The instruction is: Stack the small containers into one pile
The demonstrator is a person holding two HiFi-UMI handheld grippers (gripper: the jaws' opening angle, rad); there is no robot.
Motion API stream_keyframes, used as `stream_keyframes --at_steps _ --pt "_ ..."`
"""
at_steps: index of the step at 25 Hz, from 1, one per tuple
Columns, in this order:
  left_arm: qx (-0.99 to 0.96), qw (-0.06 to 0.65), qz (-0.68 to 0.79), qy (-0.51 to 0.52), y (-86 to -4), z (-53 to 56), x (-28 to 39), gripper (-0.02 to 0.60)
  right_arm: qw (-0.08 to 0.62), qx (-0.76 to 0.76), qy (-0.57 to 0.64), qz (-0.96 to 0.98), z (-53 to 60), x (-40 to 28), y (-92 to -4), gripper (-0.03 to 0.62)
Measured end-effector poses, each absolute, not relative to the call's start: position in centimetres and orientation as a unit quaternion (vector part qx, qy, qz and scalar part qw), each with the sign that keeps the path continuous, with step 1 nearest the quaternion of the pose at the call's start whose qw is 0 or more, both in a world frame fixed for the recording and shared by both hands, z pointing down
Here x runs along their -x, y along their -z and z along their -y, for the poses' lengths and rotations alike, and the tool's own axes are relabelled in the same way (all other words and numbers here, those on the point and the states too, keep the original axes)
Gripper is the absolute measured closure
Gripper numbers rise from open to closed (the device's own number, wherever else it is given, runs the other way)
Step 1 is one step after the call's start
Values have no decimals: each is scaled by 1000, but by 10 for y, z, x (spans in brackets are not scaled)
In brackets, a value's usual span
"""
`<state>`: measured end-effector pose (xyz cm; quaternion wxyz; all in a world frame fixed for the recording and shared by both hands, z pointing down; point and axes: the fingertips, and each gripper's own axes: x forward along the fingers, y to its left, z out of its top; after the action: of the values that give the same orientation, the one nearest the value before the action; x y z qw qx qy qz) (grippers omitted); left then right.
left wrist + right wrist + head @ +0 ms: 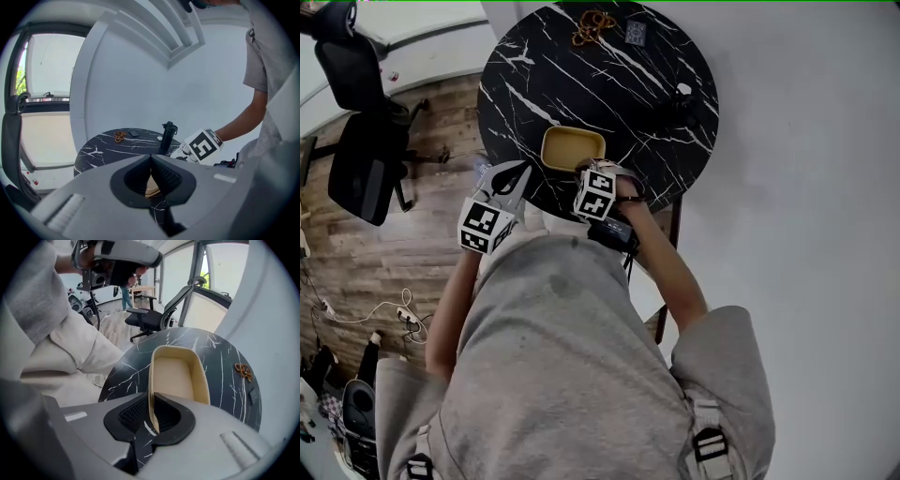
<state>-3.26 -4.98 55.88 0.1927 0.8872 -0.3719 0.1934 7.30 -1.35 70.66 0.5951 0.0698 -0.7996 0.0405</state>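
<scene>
Small container [573,147]: one yellow unit is visible, seated near the 7 o'clock edge of the round table [609,84]. Whether others are nested inside it cannot be confirmed from these angles. No loose container remains elsewhere on the table, so stacking is judged complete or nearly so.

Right gripper [151,397]: jaws are narrowed onto the container's near wall, with the thin wall pinched between them.

Left gripper [151,159]: jaws are fully together with nothing between them, held off the table edge at 8 o'clock.

Other items: one black bottle [680,94] at 3 o'clock; one brown trinket [592,26] at 12 o'clock; one dark flat item [636,34] at 1 o'clock.
</scene>
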Motion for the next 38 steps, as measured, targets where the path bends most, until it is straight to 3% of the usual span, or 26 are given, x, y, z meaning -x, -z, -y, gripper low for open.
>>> stream_keyframes --at_steps 13,19,25,29,32,34,38 --pt "-878 209 382 -197 -584 58 37 580 524 -223 -116 814 83 -120 -701 540" --pt "-855 246 384 -248 -647 90 27 577 439 -307 -218 815 117 -148 -706 486" --pt "-811 348 388 -266 -704 87 23 478 364 -338 -361 789 109 -164 -724 427" --pt "-798 394 381 -251 -719 91 22 479 323 -334 -419 780 100 -167 -739 434" --pt "-792 392 376 -280 -730 90 21 546 300 -352 -444 768 101 -167 -743 462" --pt "-792 392 362 -296 -736 87 18 548 300 -360 -439 767 104 -163 -742 505" --pt "-802 393 370 -255 -725 94 16 521 289 -362 -420 780 107 -159 -732 499"
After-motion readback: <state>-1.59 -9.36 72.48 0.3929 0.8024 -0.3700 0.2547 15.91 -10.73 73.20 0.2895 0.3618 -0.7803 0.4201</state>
